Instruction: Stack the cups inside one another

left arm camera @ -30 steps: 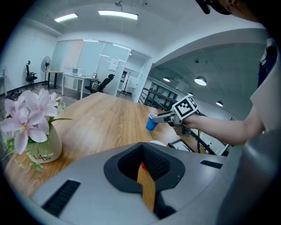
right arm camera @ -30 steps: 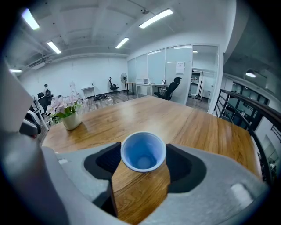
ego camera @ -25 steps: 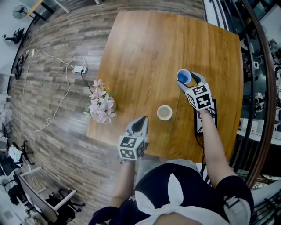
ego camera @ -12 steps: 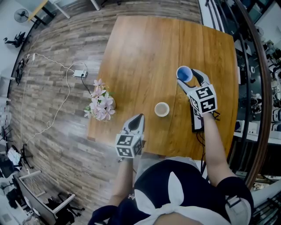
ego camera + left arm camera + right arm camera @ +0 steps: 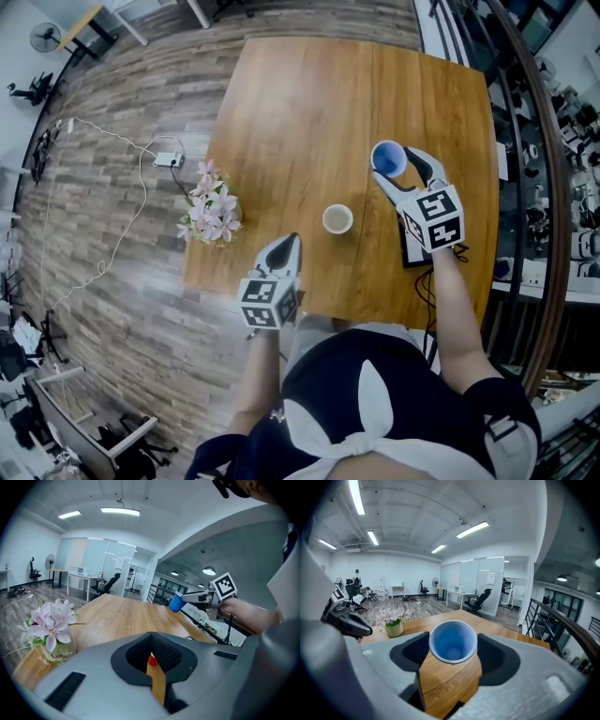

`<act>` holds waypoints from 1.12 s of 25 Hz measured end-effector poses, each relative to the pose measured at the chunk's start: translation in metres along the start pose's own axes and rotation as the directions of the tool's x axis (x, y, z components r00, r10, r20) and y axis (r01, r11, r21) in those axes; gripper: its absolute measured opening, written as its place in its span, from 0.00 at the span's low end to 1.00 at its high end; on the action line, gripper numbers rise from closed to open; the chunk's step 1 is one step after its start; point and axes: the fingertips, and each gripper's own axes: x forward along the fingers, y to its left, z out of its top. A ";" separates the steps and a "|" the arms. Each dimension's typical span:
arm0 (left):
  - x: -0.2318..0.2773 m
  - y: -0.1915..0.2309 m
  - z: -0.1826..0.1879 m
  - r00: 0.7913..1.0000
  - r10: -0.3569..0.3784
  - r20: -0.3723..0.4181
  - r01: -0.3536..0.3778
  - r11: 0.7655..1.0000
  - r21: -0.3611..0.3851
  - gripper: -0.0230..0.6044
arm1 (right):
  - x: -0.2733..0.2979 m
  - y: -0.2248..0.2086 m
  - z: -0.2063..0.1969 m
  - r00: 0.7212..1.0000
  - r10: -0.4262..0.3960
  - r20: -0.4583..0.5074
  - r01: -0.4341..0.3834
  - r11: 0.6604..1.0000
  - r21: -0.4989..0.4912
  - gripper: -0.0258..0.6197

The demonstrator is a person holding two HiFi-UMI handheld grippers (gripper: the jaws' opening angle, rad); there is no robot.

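Observation:
My right gripper (image 5: pixel 398 169) is shut on a blue cup (image 5: pixel 389 159) and holds it upright in the air over the right part of the wooden table (image 5: pixel 309 103). In the right gripper view the blue cup (image 5: pixel 453 641) sits between the jaws with its mouth facing the camera. A cream cup (image 5: pixel 337 219) stands alone on the table, left of and nearer than the blue one. My left gripper (image 5: pixel 284 253) hovers by the table's near edge, jaws together and empty. From the left gripper view the blue cup (image 5: pixel 176 603) shows at the far right.
A small vase of pink flowers (image 5: pixel 214 214) stands at the table's left edge. A flat black device (image 5: pixel 412 258) lies under my right hand. A power strip with a white cable (image 5: pixel 169 159) lies on the floor to the left. A railing (image 5: pixel 525 187) runs along the right.
The right gripper has lifted the blue cup higher above the table. The left gripper has risen a little near the front edge. The cream cup has not moved on the table.

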 end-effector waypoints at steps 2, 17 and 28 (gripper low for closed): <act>-0.005 -0.003 -0.002 1.000 0.000 0.004 0.000 1.000 0.002 0.06 | -0.007 0.006 -0.004 1.000 0.003 0.000 -0.003 1.000 0.003 0.53; -0.028 -0.008 -0.009 0.999 0.029 0.023 -0.029 1.000 0.006 0.06 | -0.019 0.042 -0.013 0.998 0.055 -0.005 -0.055 0.998 -0.004 0.53; -0.034 -0.004 -0.011 0.998 0.047 0.037 -0.047 0.999 -0.007 0.06 | -0.012 0.078 -0.021 0.991 0.131 -0.028 -0.131 0.991 -0.006 0.53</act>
